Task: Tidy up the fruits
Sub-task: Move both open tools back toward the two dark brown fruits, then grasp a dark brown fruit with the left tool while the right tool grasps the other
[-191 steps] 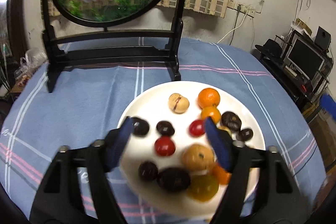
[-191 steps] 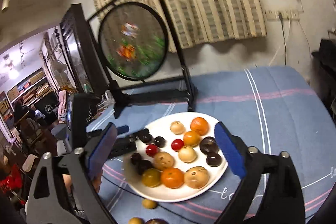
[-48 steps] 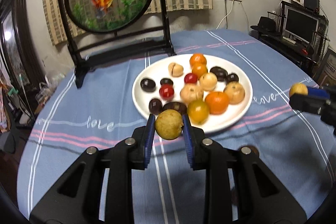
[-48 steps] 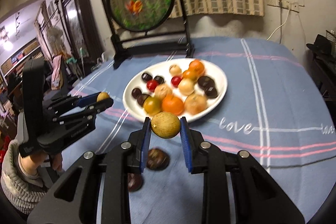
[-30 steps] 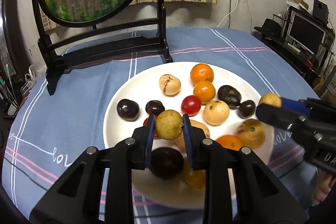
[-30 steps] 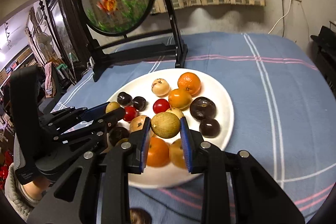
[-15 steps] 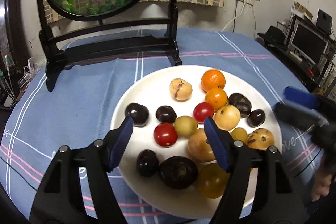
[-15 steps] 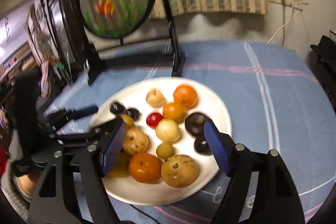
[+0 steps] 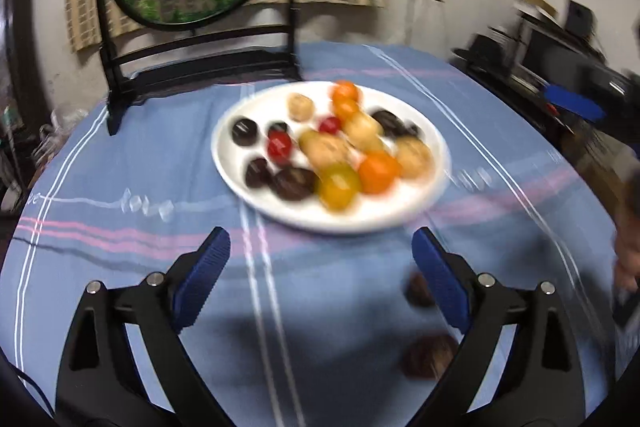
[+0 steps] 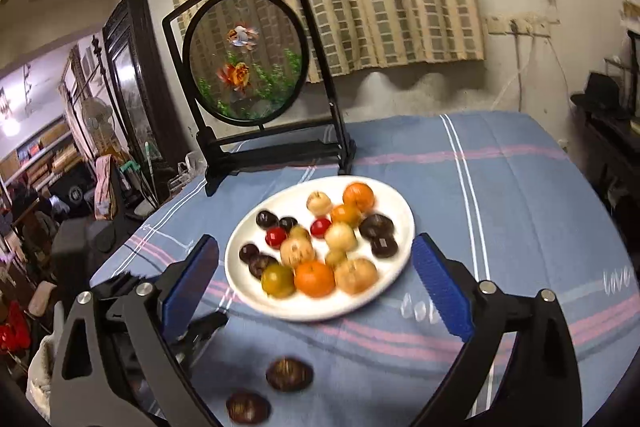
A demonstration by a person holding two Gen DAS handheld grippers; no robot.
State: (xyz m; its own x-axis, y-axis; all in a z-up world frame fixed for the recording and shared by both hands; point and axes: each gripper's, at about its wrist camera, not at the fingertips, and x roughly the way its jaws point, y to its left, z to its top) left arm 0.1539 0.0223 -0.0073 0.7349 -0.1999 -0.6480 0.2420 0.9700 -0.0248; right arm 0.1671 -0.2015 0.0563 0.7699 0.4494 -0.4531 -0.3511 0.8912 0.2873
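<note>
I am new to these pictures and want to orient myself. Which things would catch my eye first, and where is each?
The white plate heaped with many-coloured fruit stands mid-table on the blue tablecloth. Behind it rises a round goldfish screen in a black frame. Two dark fruits lie on the cloth near the open right claw.

Motion smears the plate (image 9: 432,147) of fruit in the left view. Two dark fruits (image 9: 430,355) lie half hidden behind the finger, and the other hand-held gripper (image 9: 572,105) (blue-tipped) is a streak.
</note>
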